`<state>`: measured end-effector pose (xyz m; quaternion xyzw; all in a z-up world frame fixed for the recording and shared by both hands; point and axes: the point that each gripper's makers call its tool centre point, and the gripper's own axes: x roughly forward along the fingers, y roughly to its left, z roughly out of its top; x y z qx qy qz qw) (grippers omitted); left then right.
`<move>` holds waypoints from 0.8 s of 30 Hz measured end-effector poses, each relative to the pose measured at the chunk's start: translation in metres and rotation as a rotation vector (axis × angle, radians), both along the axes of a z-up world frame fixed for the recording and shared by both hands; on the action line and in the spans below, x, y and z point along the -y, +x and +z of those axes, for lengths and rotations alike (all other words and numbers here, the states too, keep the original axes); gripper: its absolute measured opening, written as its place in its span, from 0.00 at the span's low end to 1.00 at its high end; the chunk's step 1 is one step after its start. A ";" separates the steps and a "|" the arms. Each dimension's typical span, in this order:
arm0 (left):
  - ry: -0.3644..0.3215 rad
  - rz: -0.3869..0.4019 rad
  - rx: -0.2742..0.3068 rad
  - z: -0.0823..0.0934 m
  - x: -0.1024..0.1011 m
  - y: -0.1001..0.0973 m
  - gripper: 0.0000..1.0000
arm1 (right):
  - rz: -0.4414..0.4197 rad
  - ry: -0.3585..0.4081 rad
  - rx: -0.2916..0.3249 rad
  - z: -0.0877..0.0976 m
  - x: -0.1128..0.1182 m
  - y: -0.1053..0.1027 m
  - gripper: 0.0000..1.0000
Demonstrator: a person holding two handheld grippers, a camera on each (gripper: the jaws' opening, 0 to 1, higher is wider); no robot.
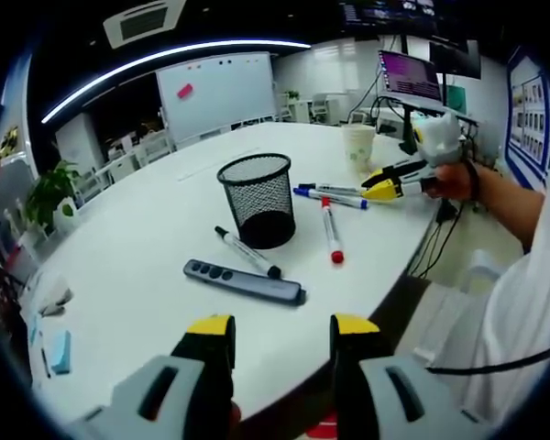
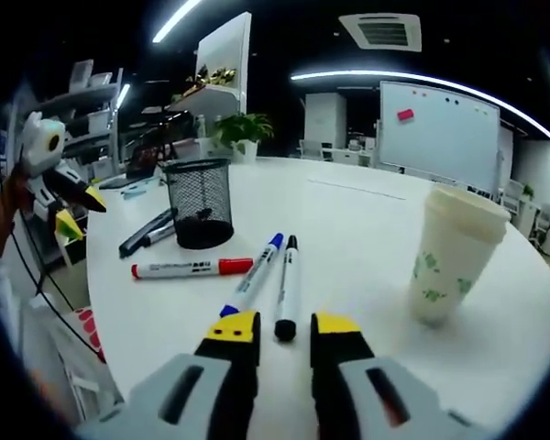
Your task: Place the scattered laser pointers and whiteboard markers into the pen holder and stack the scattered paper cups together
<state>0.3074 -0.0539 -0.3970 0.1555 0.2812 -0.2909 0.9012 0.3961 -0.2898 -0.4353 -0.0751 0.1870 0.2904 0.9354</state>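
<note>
Markers, one blue-capped whiteboard marker (image 2: 255, 273) and one black-capped whiteboard marker (image 2: 288, 286), lie near the white desk (image 2: 367, 238) edge, pointing lengthwise away from the empty, slightly parted right hand-held gripper (image 2: 285, 341), nearer than the left.

Bright ceiling strip lights (image 1: 165, 57), fisheye warp, edges blurry

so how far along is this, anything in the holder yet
Nothing looks done. The mesh pen holder seems empty. The black marker, red marker, two markers and laser pointer lie on the table. Both grippers, left and right, are open and empty. I can see one paper cup, upright.
</note>
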 end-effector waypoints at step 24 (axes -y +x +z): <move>0.004 0.000 0.003 0.001 0.000 -0.001 0.42 | -0.016 0.037 -0.009 -0.004 0.000 0.003 0.14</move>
